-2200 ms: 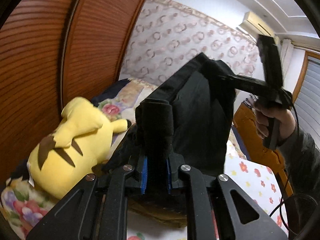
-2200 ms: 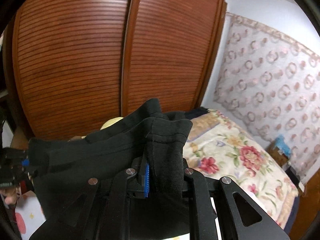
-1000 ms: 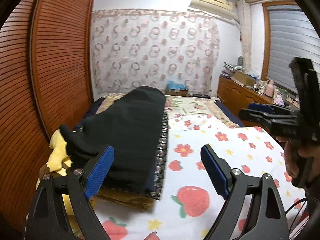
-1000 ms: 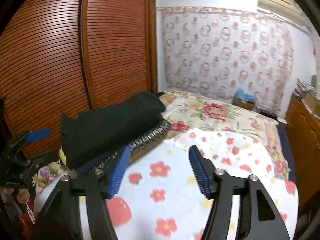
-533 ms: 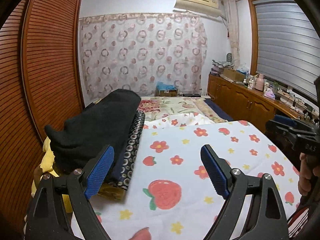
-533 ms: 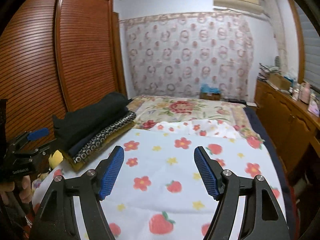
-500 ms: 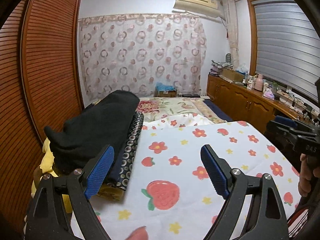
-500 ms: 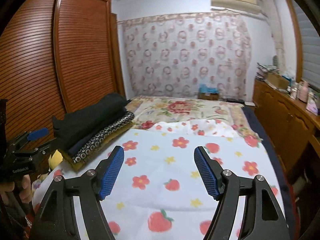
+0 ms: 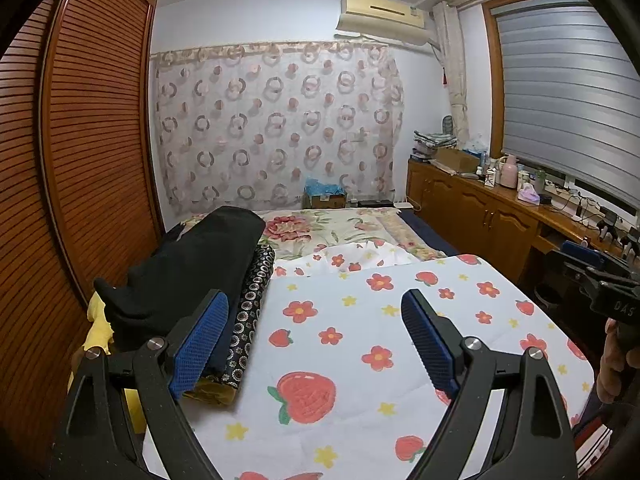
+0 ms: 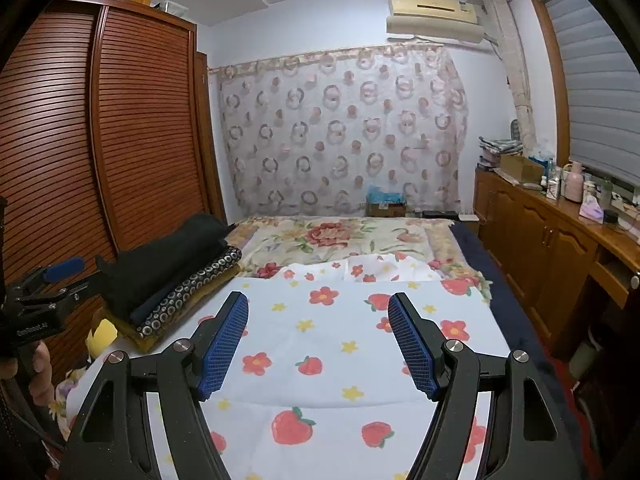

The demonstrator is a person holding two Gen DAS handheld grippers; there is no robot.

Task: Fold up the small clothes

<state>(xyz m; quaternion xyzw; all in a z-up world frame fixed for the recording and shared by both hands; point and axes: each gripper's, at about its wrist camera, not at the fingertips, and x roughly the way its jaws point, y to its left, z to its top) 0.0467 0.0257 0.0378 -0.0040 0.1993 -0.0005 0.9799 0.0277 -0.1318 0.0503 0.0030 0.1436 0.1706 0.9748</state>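
Louvred wardrobe [image 10: 132, 128], ringed curtain [image 9: 276, 128], air conditioner [image 10: 434, 14], wooden sideboard [image 9: 480, 216]

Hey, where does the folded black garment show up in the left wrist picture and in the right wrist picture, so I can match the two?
Left wrist: black garment at left-centre, topping the stack just past the left tool's left finger.
Right wrist: black garment at left, mid-height, topping the same stack by the wardrobe.
Shared landmark: the air conditioner above the curtain.
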